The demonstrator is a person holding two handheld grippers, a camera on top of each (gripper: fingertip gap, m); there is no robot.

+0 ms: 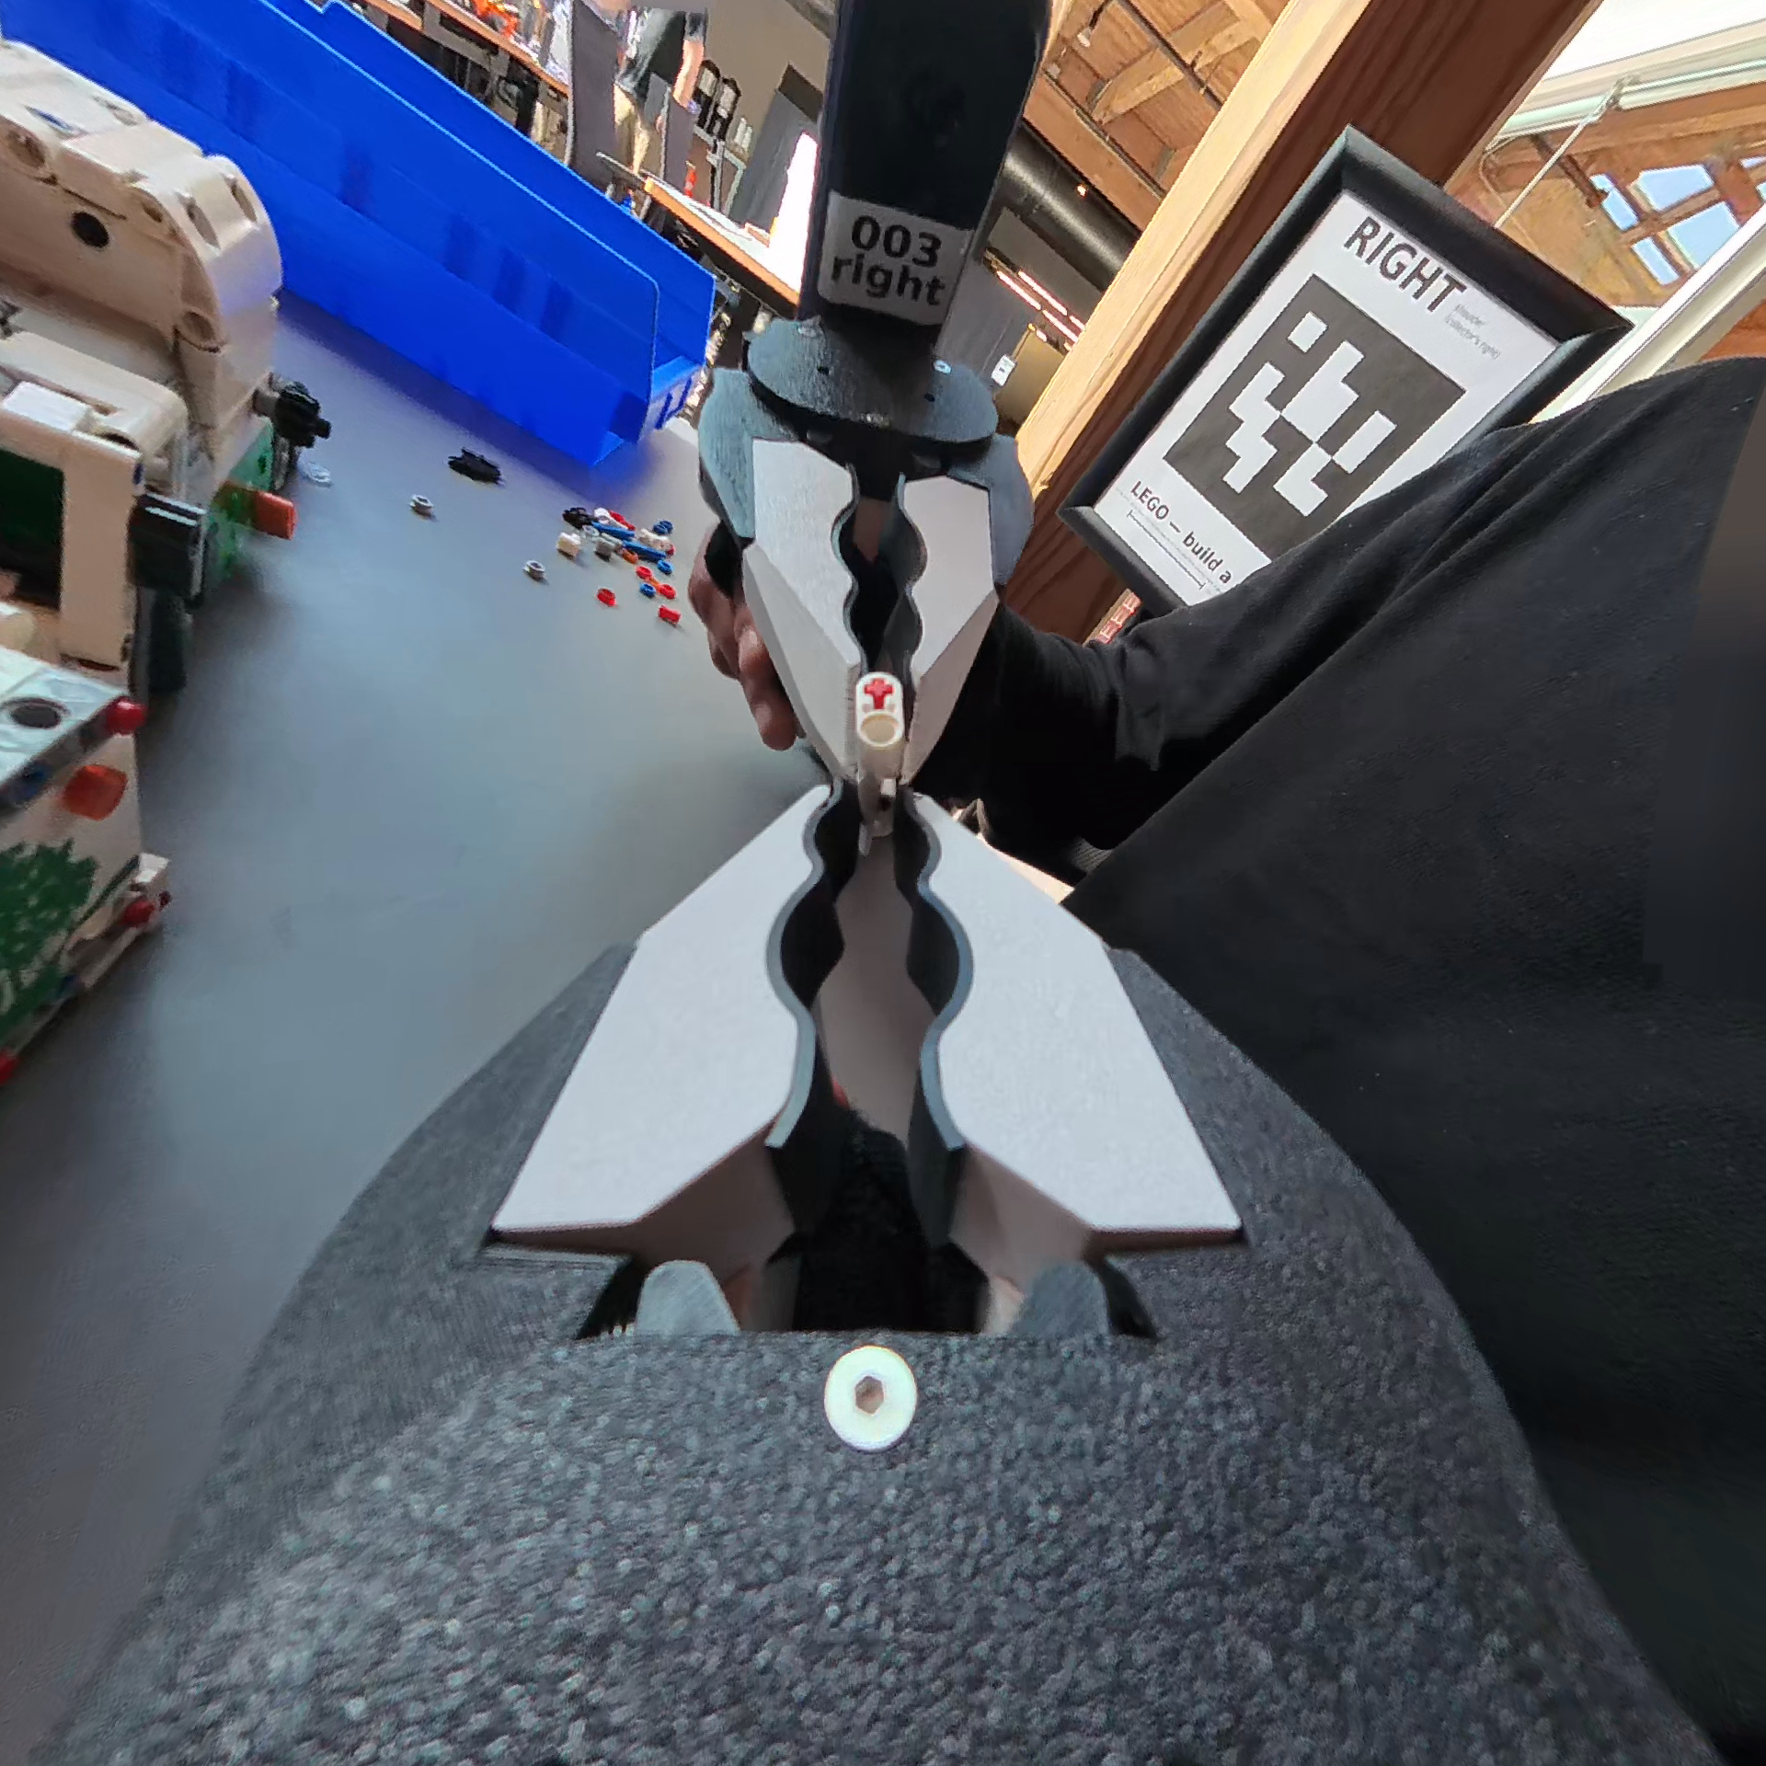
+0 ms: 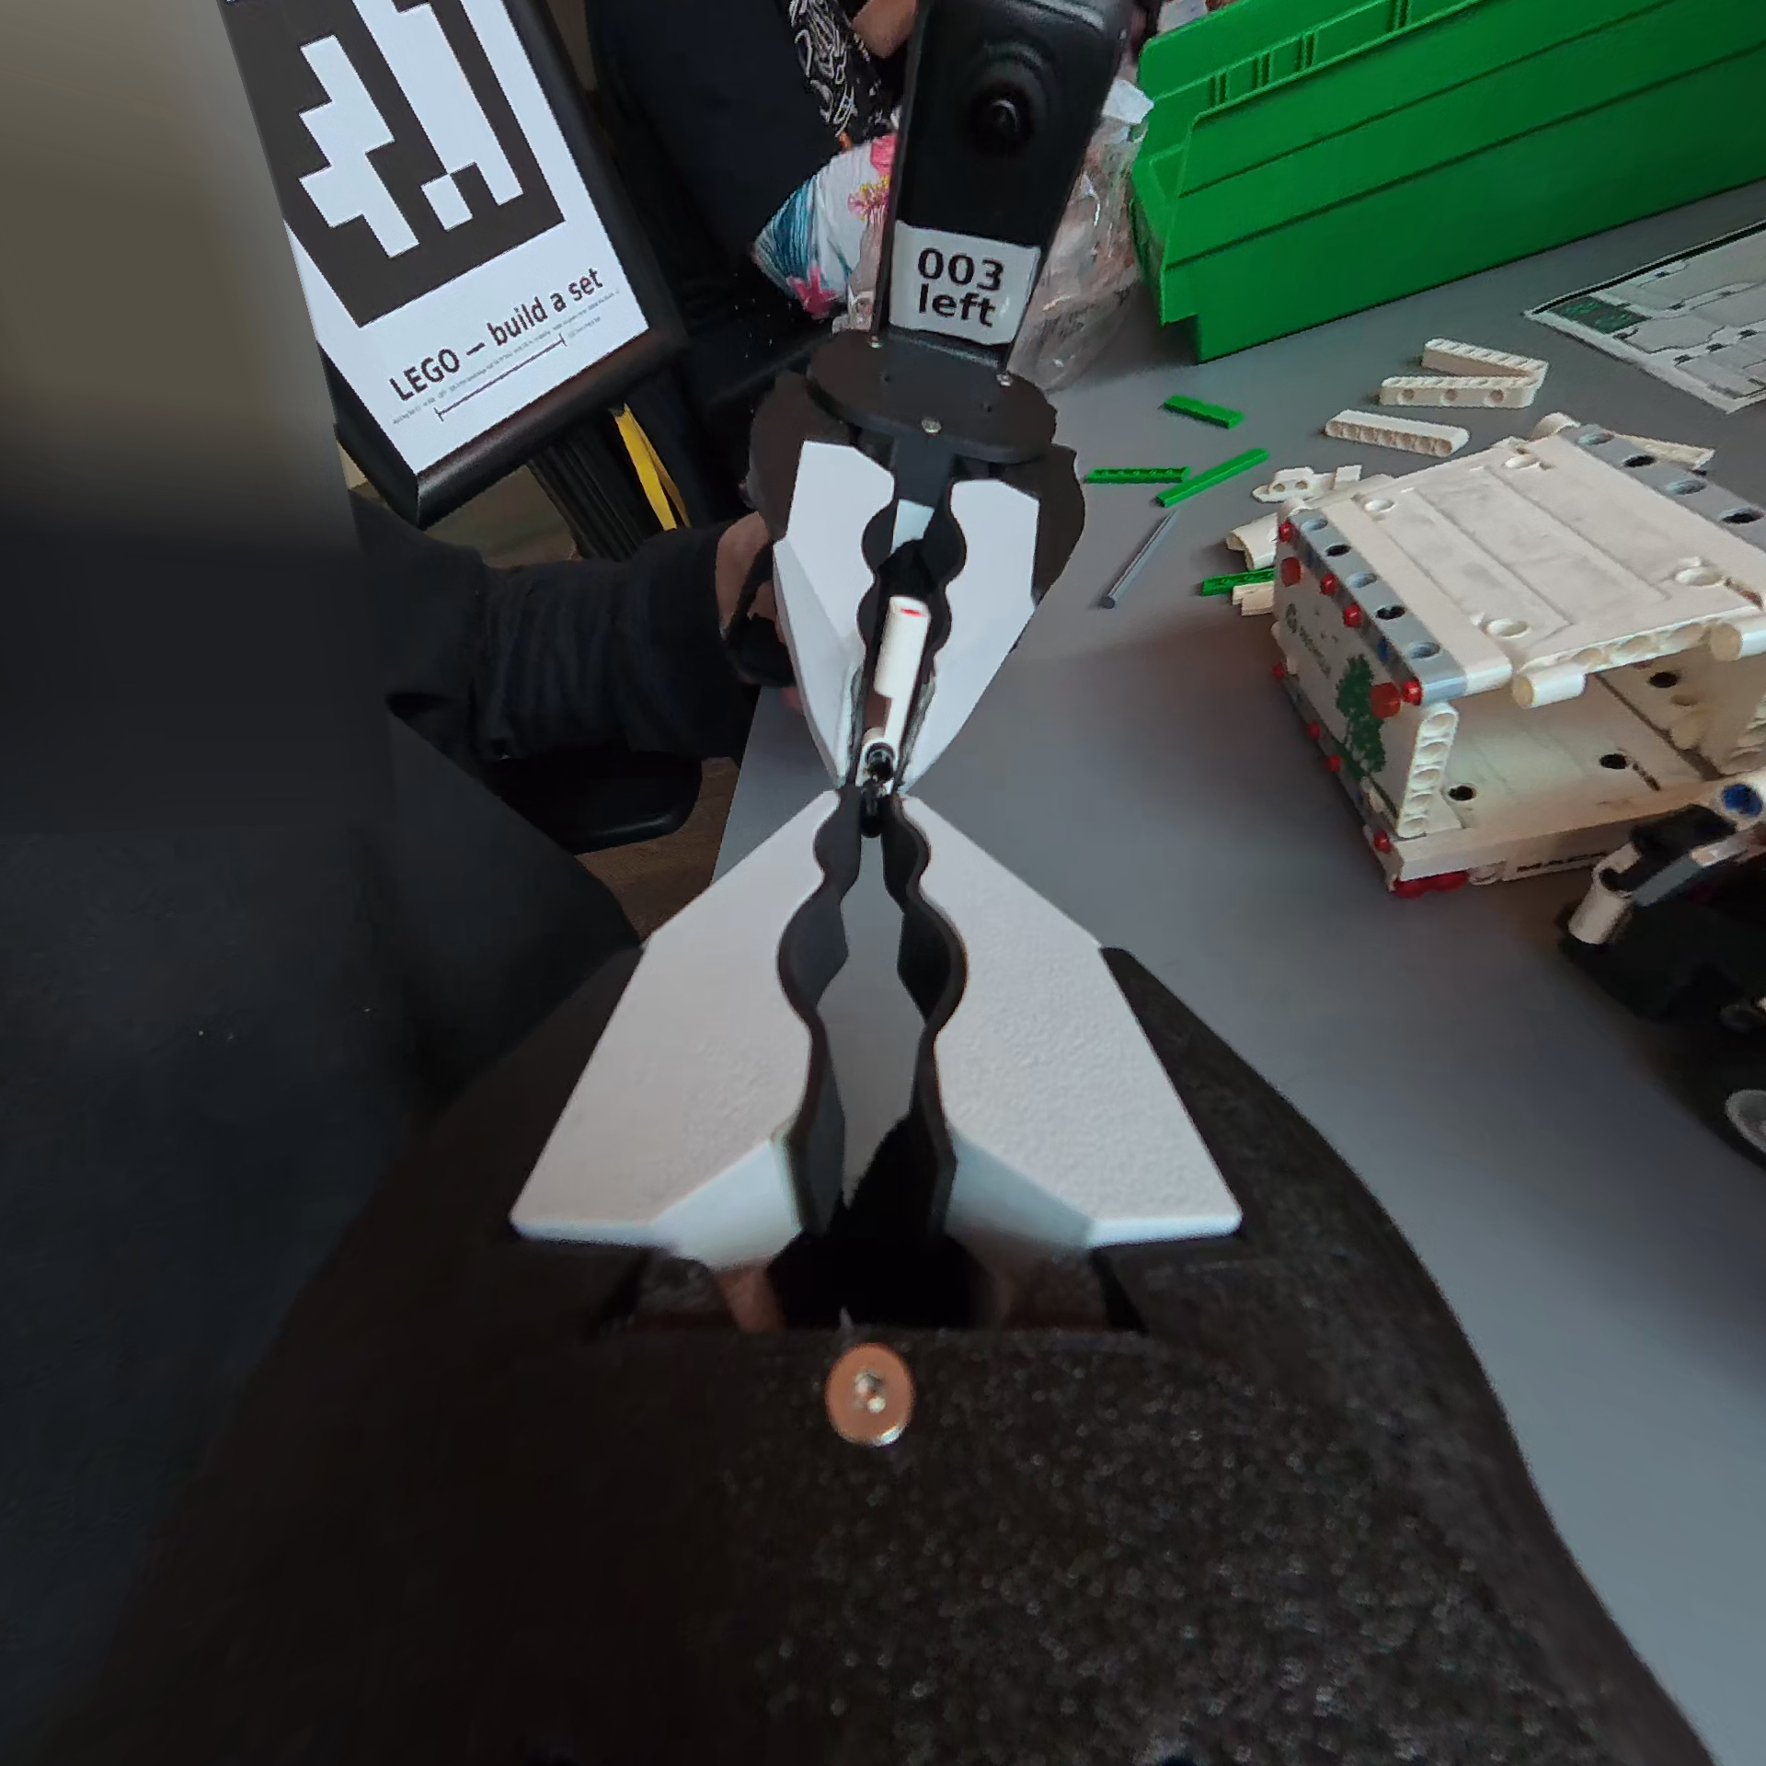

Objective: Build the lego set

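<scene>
We meet tip to tip at centre frame: in the left wrist view our left gripper [image 1: 874, 812] reaches up from the bottom w/ its fingers pinched near-closed on the lower end of a small white lego connector [image 1: 877, 741], while our right gripper [image 1: 874, 755] comes down from the top, its fingers clamped on the same piece's upper end, where a red cross-shaped axle end [image 1: 877, 691] shows. In the right wrist view the picture mirrors: right gripper [image 2: 872, 812] at bottom, fingers drawn close at the tips on a small dark pin [image 2: 872, 812], and left gripper [image 2: 874, 764] above holding a white connector [image 2: 898, 655] betw. its fingers; whether the dark pin is fully seated we can't tell. The part-built white lego truck [image 1: 86, 535] stands at the left edge of the left view, on a grey table [image 1: 430, 860], w/ loose red, blue & grey bits [image 1: 626, 554] scattered at upper centre-left and a blue bin [image 1: 459, 239] behind them. In the right view the truck body [image 2: 1519, 650] sits at right, w/ white beams [image 2: 1433, 397] & green strips [image 2: 1209, 478] beyond it, a green bin [image 2: 1433, 172] at upper right, and a framed marker sign [image 2: 440, 220] at upper left. A hand in a black sleeve [image 2: 745, 612] grips the far tool.
</scene>
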